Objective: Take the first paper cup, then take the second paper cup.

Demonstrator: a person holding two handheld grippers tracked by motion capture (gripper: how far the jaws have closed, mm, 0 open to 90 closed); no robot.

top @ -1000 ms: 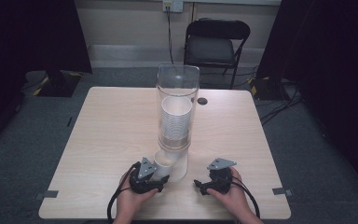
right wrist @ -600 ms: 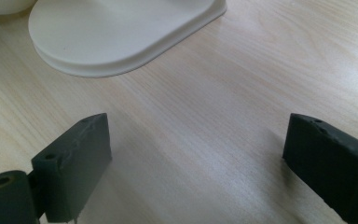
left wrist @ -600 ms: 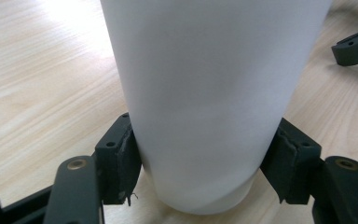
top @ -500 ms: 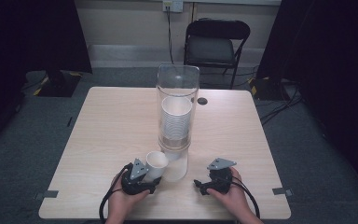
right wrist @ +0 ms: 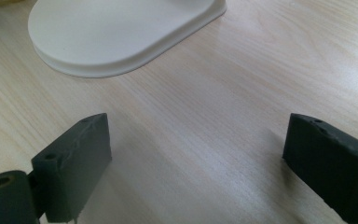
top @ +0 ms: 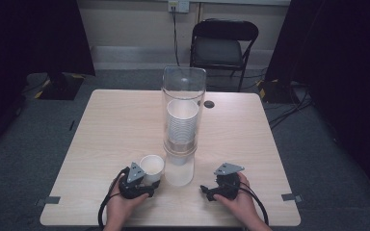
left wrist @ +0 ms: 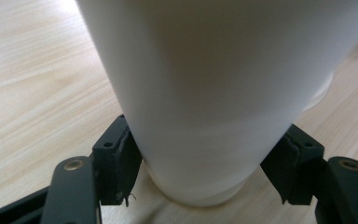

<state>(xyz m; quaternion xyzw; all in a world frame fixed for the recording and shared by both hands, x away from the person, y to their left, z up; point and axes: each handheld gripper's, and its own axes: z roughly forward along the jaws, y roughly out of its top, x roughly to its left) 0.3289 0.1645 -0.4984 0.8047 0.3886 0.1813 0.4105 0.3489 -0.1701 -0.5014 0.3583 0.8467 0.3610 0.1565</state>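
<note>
no readable text, labels or numbers anywhere

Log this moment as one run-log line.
left gripper: jaws just been opening, paper cup between them, standing on table | right gripper: open, idle | dispenser: stacked cups

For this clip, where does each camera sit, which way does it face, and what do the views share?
High view: above the person's side, facing forward and down on the table; both hands show.
Left gripper view: on the left claw, jaws around a white paper cup.
Right gripper view: on the right claw, open over bare wood.
Shared: cup, dispenser base.
</note>
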